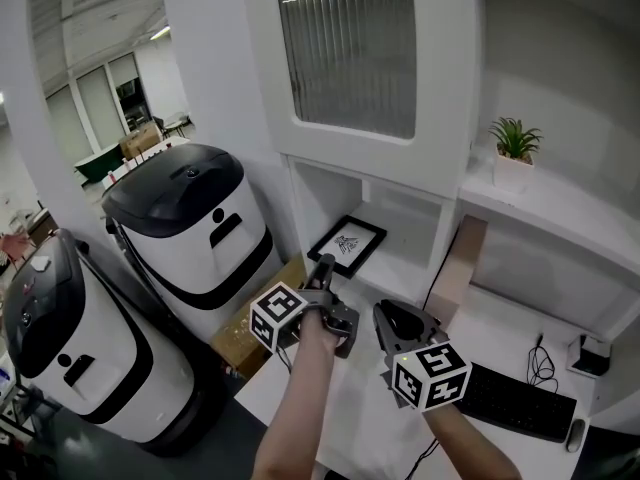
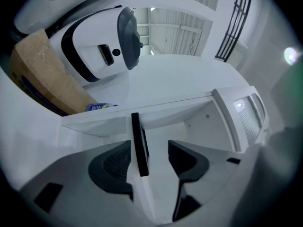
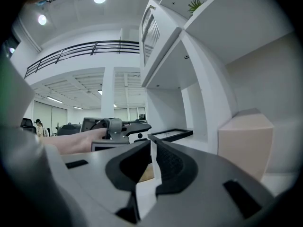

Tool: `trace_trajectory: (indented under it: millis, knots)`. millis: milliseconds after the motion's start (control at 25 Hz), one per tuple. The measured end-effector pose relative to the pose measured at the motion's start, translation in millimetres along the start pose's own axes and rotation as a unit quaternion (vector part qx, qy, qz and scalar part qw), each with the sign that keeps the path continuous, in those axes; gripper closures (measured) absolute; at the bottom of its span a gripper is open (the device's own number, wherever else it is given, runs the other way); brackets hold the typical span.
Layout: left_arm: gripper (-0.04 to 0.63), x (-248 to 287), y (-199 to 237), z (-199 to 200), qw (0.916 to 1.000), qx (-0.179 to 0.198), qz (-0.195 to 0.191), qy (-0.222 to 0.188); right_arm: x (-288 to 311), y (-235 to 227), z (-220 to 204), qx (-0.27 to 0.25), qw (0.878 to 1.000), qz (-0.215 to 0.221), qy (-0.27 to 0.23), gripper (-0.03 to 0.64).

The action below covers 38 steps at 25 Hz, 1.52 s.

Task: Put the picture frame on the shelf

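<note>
- picture frame [image 1: 347, 243]: black border, white middle
- shelf [image 1: 405, 265] under it: plain white
- plant [image 1: 516, 136] right of the shelf: green
- its pot [image 1: 512, 172]: white
- keyboard [image 1: 515, 401]: black

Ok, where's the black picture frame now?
Head view, centre: the black picture frame lies flat in the low white shelf cubby, its edge between the left gripper's open jaws.

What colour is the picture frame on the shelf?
Black, with a white picture inside. The picture frame shows best in the head view.
</note>
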<state>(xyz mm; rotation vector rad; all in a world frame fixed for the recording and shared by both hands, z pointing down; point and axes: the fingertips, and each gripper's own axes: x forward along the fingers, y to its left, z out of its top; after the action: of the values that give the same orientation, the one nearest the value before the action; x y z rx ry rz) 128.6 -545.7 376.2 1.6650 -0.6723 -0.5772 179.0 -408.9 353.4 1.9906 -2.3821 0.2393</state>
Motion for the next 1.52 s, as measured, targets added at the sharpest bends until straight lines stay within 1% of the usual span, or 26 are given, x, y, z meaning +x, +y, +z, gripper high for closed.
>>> trace_trajectory:
  millis: [120, 240, 360, 440, 520, 560, 640, 720, 880, 1000, 1080, 1240, 1400, 1520]
  knots:
    - [0.373, -12, -4, 5, 0.9986, 0.052, -0.004, 0.006, -1, 1, 1, 0.0, 1.0, -0.001, -0.002, 0.592]
    - [0.373, -22, -6, 8, 0.9943, 0.105, -0.006, 0.013, -3, 2, 1, 0.0, 1.0, -0.004, -0.003, 0.592]
    - [0.373, -30, -7, 7, 0.9871, 0.158, -0.006, 0.023, -4, 3, 0, 0.0, 1.0, -0.007, -0.002, 0.592]
    - [0.373, -34, -8, 4, 0.9793, 0.199, -0.007, 0.036, -6, 4, 0, -0.001, 1.0, -0.008, -0.002, 0.592]
    - [0.373, -37, -9, -1, 0.9692, 0.241, -0.009, 0.052, -8, 6, 0, 0.0, 1.0, -0.011, -0.003, 0.592]
    - [0.373, -38, -8, -2, 0.9629, 0.263, -0.008, 0.059, -9, 6, 0, 0.0, 1.0, -0.012, -0.004, 0.592]
    - [0.373, -41, -7, -4, 0.9484, 0.309, -0.005, 0.071, -11, 7, -1, 0.001, 1.0, -0.014, -0.004, 0.592]
    - [0.373, -45, -5, -8, 0.9346, 0.346, -0.003, 0.082, -14, 7, -3, 0.001, 1.0, -0.016, -0.003, 0.592]
    - [0.373, -55, -3, -18, 0.9119, 0.397, -0.005, 0.104, -19, 8, -7, 0.005, 1.0, -0.021, -0.001, 0.592]
    - [0.373, -63, -5, -24, 0.8921, 0.438, -0.003, 0.112, -23, 9, -10, 0.006, 1.0, -0.024, 0.0, 0.592]
    - [0.376, -70, -8, -27, 0.8814, 0.458, -0.005, 0.115, -27, 9, -12, 0.006, 1.0, -0.027, 0.001, 0.592]
    - [0.402, -84, -8, -31, 0.8653, 0.487, -0.004, 0.118, -37, 11, -16, 0.011, 0.999, -0.033, 0.003, 0.592]
    - [0.43, -98, -8, -37, 0.844, 0.522, -0.002, 0.122, -48, 17, -21, 0.012, 0.999, -0.037, 0.004, 0.592]
    - [0.461, -110, -6, -39, 0.8333, 0.54, 0.002, 0.119, -56, 23, -25, 0.019, 0.999, -0.04, 0.004, 0.592]
